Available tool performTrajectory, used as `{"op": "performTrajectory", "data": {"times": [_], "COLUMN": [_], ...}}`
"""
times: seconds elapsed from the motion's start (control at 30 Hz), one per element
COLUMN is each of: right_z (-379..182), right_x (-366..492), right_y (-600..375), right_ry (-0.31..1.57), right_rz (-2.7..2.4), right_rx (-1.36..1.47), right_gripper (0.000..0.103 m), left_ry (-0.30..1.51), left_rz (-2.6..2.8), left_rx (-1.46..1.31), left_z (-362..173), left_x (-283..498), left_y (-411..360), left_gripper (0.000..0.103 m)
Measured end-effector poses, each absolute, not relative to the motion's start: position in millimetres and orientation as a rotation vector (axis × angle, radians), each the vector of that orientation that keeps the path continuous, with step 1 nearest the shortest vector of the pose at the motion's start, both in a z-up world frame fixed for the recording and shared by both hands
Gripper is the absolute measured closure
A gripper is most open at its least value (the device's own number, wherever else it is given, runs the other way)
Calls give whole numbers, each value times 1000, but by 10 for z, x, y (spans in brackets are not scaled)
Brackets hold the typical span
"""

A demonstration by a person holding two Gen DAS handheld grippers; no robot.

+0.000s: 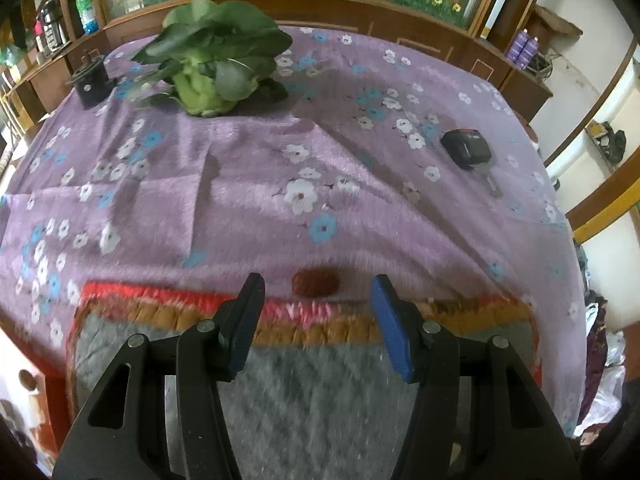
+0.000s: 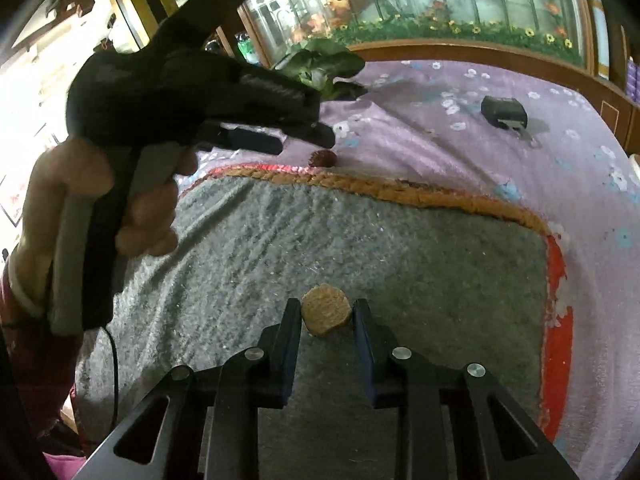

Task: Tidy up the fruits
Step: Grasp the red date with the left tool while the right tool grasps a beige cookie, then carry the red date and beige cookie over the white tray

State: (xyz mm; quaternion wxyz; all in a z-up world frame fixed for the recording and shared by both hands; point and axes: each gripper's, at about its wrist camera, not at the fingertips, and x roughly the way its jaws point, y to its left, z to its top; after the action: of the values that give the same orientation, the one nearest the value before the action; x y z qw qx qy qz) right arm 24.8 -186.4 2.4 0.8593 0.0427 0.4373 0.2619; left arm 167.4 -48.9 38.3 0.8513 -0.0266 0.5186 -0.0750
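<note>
A small red-brown fruit (image 1: 315,285) lies on the purple floral cloth (image 1: 248,184), just beyond the braided edge of a grey mat (image 1: 312,408). My left gripper (image 1: 318,280) hangs over it, open, one blue pad on each side and neither touching. The right wrist view shows the same left gripper (image 2: 304,140) in a person's hand, its tips above that red fruit (image 2: 323,158). On the grey mat (image 2: 280,248), my right gripper (image 2: 327,305) is shut on a tan round fruit (image 2: 326,314), with both pads against its sides.
A leafy green vegetable (image 1: 212,68) sits at the cloth's far side, with a small black object (image 1: 94,80) to its left. A black key fob with a key (image 1: 466,148) lies to the right. A wooden frame (image 1: 360,8) borders the far edge.
</note>
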Motion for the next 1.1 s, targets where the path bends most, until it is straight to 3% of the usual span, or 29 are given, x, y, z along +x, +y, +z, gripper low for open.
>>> {"op": "performTrajectory", "data": {"times": [0.2,0.33,0.37,0.77,1.1], "right_z": [26,31,36,42,153], "right_x": [255,246,242,213,86], "right_y": [-1896,-1891,-1889,-1892,-1644], "right_ry": [916,915,913,902,903], "right_rz": [566,575,579,598,599], "right_rx": [111,112,113,118,75], "right_gripper": [77,77,77,77,77], "left_ry": [1133,1134,1128,1073,990], "left_rz": [-147,-131,-135,-125,-69], "left_rx": [-25,-35,-44,-83,-13], "left_z": [212,147,151,456,703], "left_x": [1761,1833,1843,1551,773], "left_y": [-588,-560,-542,-230,168], "left_gripper": [48,67,76,76,76]}}
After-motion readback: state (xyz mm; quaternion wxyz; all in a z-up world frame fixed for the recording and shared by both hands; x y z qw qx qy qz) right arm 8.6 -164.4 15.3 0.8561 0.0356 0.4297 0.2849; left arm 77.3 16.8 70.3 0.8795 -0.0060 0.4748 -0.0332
